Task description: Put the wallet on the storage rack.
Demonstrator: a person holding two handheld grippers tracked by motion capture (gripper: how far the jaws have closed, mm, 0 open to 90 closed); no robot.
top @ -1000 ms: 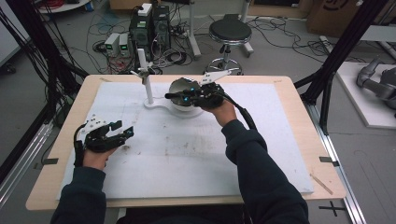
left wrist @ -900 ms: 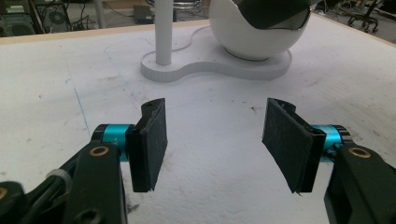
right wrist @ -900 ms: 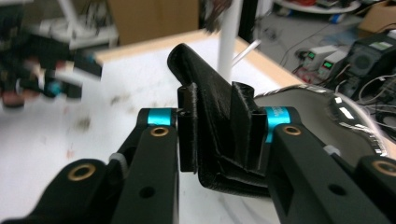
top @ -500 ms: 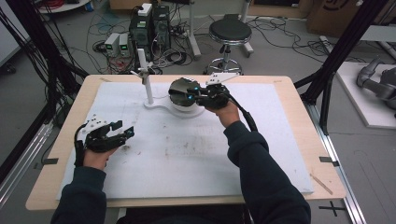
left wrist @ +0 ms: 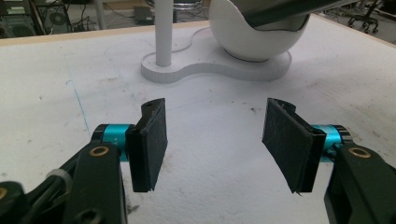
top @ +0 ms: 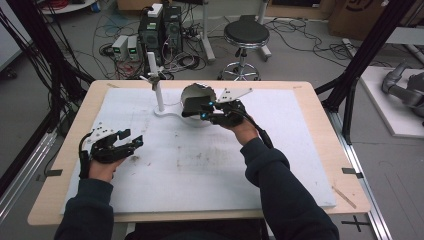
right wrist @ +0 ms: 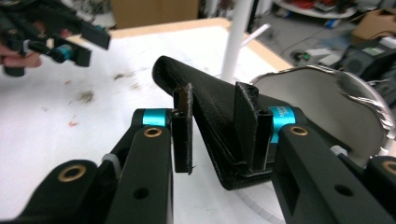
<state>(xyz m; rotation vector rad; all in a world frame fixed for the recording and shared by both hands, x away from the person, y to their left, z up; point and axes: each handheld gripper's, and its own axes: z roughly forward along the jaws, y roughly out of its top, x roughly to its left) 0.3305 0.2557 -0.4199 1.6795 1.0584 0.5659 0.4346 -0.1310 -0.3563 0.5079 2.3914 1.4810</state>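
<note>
Black and wedge-shaped, the handle (right wrist: 219, 130) stands between the jaws of the right gripper (right wrist: 217, 126). In the right gripper view we note one side of it against the right-hand jaw and a narrow gap at the left-hand jaw, so the pads do not clamp it. These jaws have just been opening, with the handle between them. Past the right-hand jaw sits the metal bowl (right wrist: 322, 107), its rim tilted, in a white holder (left wrist: 243, 60); a white post (right wrist: 238, 37) rises beyond the jaws.

In the high view we see the right gripper (top: 202, 111) at the bowl (top: 197, 95), and the left gripper (top: 131, 142) well apart from it, low over the white mat (top: 210, 165) on the table (top: 320, 125).

The left gripper (left wrist: 215, 135) has nothing between its jaws. Bare mat shows in the gap, which is as narrow as these jaws get. The holder lies ahead of them, not touched.
</note>
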